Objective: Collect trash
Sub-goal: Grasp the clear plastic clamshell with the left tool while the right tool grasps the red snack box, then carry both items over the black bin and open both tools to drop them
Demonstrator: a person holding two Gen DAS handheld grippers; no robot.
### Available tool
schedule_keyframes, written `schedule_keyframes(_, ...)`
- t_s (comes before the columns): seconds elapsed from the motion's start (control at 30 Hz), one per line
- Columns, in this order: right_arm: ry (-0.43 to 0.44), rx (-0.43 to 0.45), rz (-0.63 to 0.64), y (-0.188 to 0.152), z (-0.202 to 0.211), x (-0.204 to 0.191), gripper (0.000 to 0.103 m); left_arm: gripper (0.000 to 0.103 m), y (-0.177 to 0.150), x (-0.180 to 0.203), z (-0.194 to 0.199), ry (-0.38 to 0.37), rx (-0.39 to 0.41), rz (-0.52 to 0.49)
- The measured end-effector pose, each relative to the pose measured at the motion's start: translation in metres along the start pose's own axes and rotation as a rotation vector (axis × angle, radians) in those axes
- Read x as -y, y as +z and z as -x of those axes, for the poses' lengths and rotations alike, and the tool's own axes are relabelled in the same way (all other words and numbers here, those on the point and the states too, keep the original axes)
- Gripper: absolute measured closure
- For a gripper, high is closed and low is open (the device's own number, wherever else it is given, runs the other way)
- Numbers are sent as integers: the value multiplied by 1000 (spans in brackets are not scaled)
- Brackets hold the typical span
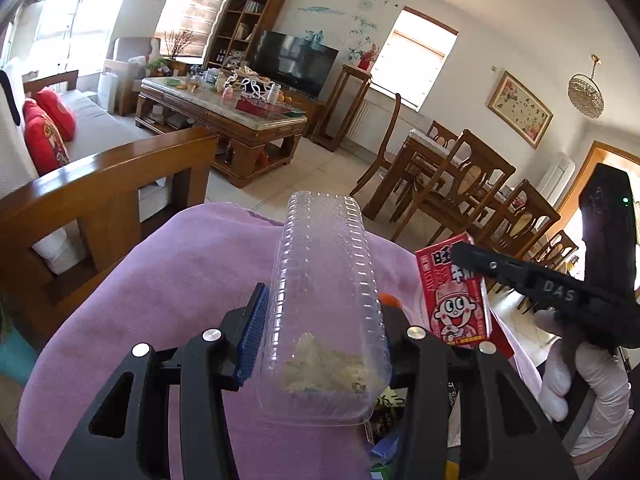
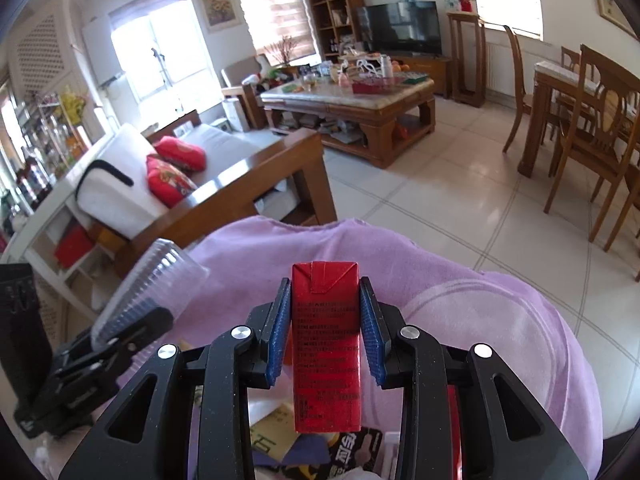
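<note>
My left gripper [image 1: 320,332] is shut on a clear ribbed plastic tray [image 1: 324,280] with crumbs in its near end; one blue pad [image 1: 252,332] presses its left wall and the other is hidden behind it. My right gripper [image 2: 325,332] is shut on an upright red drink carton [image 2: 325,344], with a blue pad against each side. The same carton [image 1: 456,296] shows its cartoon face at the right of the left wrist view. Both grippers hang over a purple cloth [image 2: 460,320]. Several wrappers [image 2: 280,432] lie under the grippers.
A wooden sofa arm [image 1: 108,184] stands just beyond the cloth on the left. A cluttered coffee table [image 2: 348,100] sits farther back. Dining chairs [image 2: 592,132] and a table are on the right across a tiled floor [image 2: 460,200]. A gloved hand [image 1: 580,380] holds the right gripper's handle.
</note>
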State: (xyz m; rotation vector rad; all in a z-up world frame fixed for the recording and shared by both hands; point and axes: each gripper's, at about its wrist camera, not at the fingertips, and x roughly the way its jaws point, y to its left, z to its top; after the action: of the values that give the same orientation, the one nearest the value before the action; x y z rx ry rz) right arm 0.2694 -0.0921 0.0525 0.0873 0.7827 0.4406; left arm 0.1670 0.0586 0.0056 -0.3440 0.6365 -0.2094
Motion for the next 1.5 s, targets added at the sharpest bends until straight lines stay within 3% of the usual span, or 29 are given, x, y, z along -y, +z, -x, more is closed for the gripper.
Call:
schedule_keyframes(0.17, 54, 82, -15, -11, 58, -3, 70, 57, -2, 4, 12, -26, 15, 16)
schedule_keyframes(0.4, 96, 228, -79, -51, 161, 29, 70, 57, -17, 45, 49, -90, 57, -28)
schedule_keyframes(0.67, 5, 389, -84, -127, 261, 75, 70, 57, -45, 127, 75, -200, 90, -132)
schedule_keyframes(0.83, -53, 449, -115, -174, 307, 115, 70, 57, -69, 185, 70, -253, 74, -210)
schedule_keyframes(1.17, -181, 515, -240, -252, 384, 226, 70, 57, -122, 289, 37, -397, -20, -320)
schedule_keyframes(1.5, -293, 541, -371, -328, 426, 319, 70, 57, -173, 367, -2, -462, -119, -423)
